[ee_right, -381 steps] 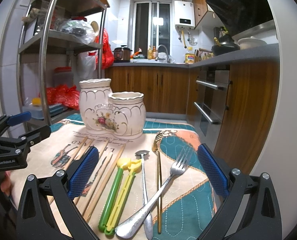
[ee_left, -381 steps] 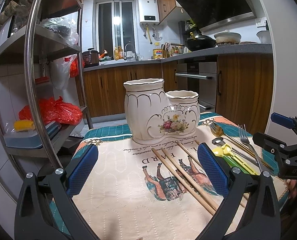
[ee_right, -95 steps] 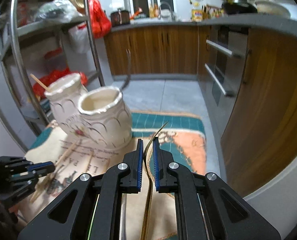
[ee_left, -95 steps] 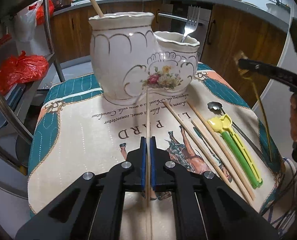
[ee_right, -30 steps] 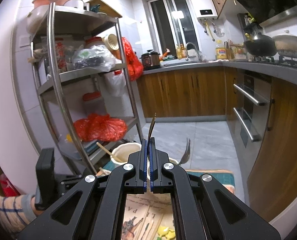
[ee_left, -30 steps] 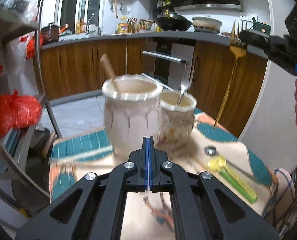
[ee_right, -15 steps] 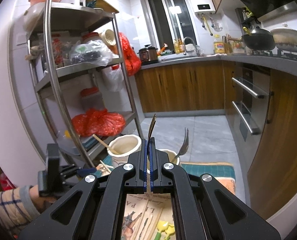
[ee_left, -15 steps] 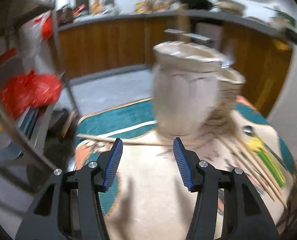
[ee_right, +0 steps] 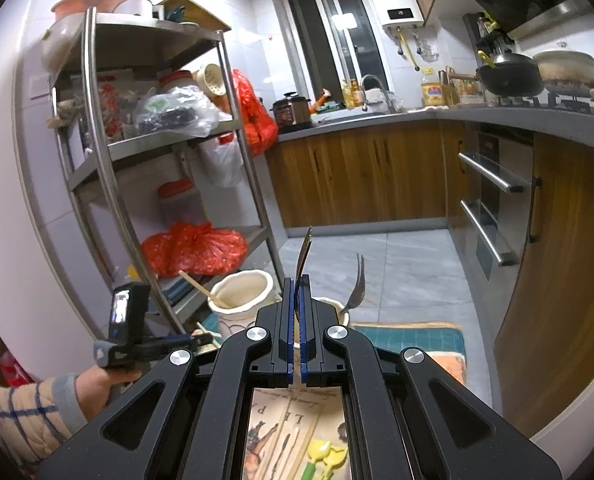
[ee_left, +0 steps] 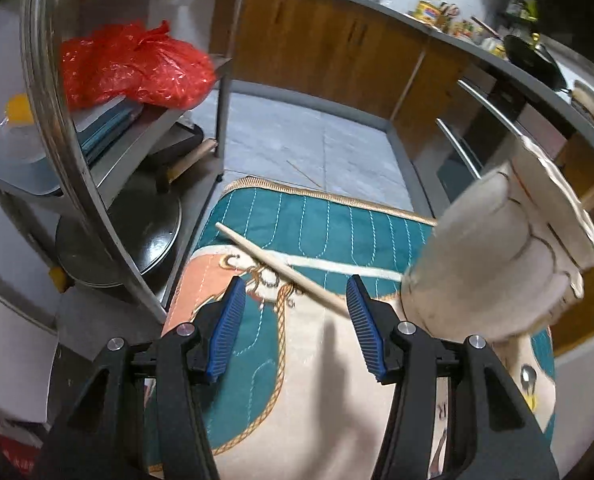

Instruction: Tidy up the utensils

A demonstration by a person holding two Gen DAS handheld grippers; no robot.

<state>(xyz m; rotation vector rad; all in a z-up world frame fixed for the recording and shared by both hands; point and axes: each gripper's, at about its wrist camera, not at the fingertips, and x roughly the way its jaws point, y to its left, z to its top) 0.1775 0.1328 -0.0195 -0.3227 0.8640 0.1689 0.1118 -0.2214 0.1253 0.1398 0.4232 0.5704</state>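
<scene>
A cream ceramic double holder (ee_left: 505, 248) stands on the patterned cloth (ee_left: 317, 392), at the right of the left wrist view. A wooden chopstick (ee_left: 281, 268) lies loose on the cloth by the table's far left edge. My left gripper (ee_left: 293, 324) is open and empty just above it. My right gripper (ee_right: 295, 312) is shut on a gold fork (ee_right: 304, 256) and holds it upright above the holder (ee_right: 241, 292). One chopstick (ee_right: 201, 286) stands in the tall pot and a silver fork (ee_right: 357, 280) in the short pot.
A steel shelf rack (ee_left: 69, 128) with red bags (ee_left: 133, 64) stands left of the table. Another chopstick lies on the floor (ee_left: 303, 172). Yellow-green tongs (ee_right: 321, 460) and more chopsticks (ee_right: 293, 440) lie on the cloth. Wooden cabinets (ee_right: 361, 176) and an oven are behind.
My left gripper opened and let go of its chopstick, which now lies on the cloth at the left edge; the gripper swung left and down. My right gripper holds the gold fork nearly still above the holder.
</scene>
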